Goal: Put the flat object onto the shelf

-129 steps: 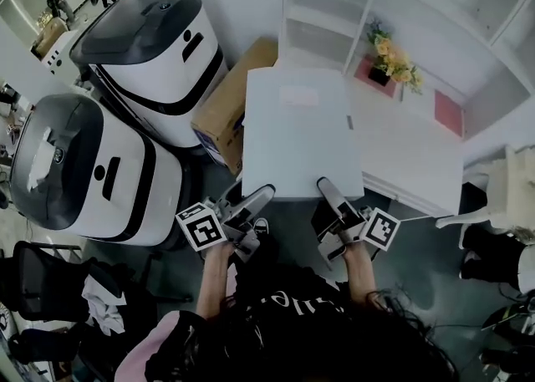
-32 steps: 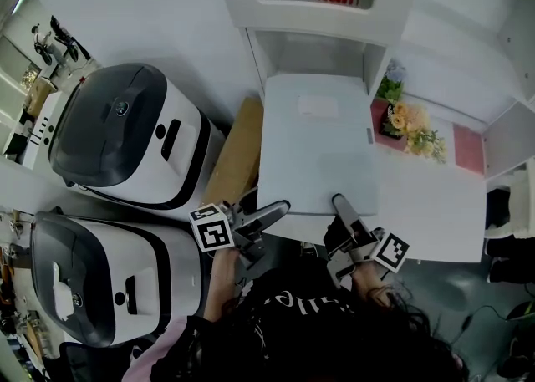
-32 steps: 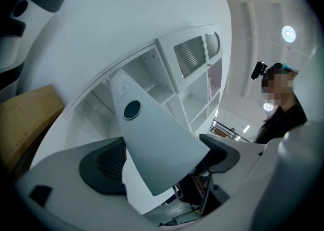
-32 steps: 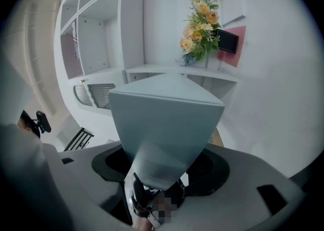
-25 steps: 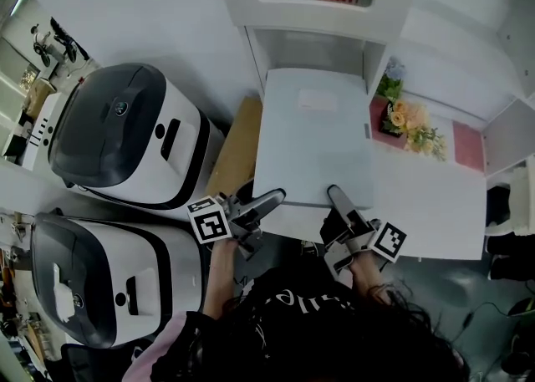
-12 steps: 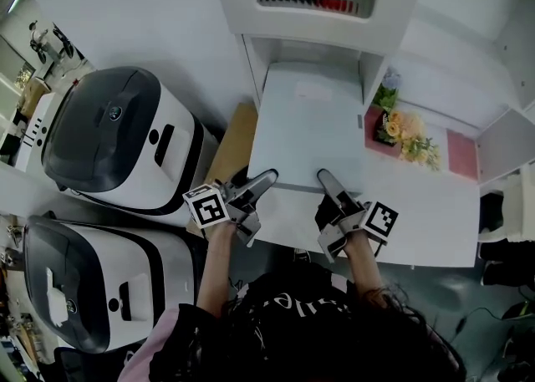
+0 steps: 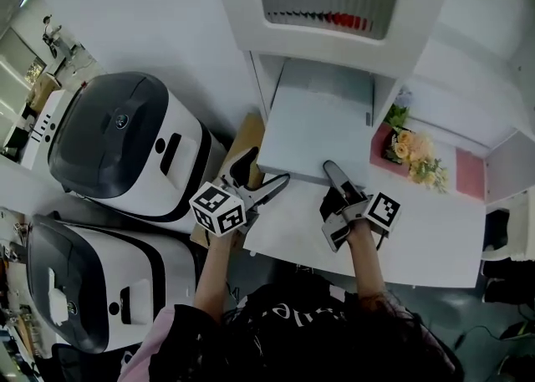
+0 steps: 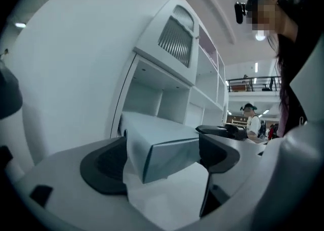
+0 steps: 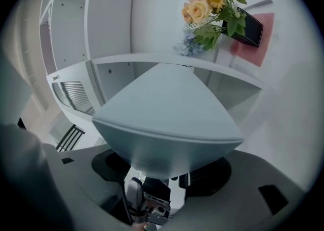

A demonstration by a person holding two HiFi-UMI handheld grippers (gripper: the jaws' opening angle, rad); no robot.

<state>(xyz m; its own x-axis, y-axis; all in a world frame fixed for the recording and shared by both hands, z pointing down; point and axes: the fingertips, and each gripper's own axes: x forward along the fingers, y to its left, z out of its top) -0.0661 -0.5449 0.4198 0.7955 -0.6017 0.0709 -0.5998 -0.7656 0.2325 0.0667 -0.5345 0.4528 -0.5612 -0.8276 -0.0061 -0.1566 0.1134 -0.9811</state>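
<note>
While both grippers grip its near end, the flat box (image 7: 322,121) sits with its far end inside the shelf (image 7: 334,46) compartment and its near edge over the desk (image 7: 401,242) at the back-left corner. Left gripper (image 7: 266,175): fingers clamped on the near-left corner. Right gripper (image 7: 332,178): fingers clamped on the near edge. 1 flower pot (image 7: 410,150) stands near, right of the box.

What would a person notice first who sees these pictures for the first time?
The large flat white box stands out first: the left gripper and the right gripper each clamp its near edge, and its far end reaches into the open shelf compartment. Next come two big white-and-grey machines at the left, and a bunch of flowers at the right.
</note>
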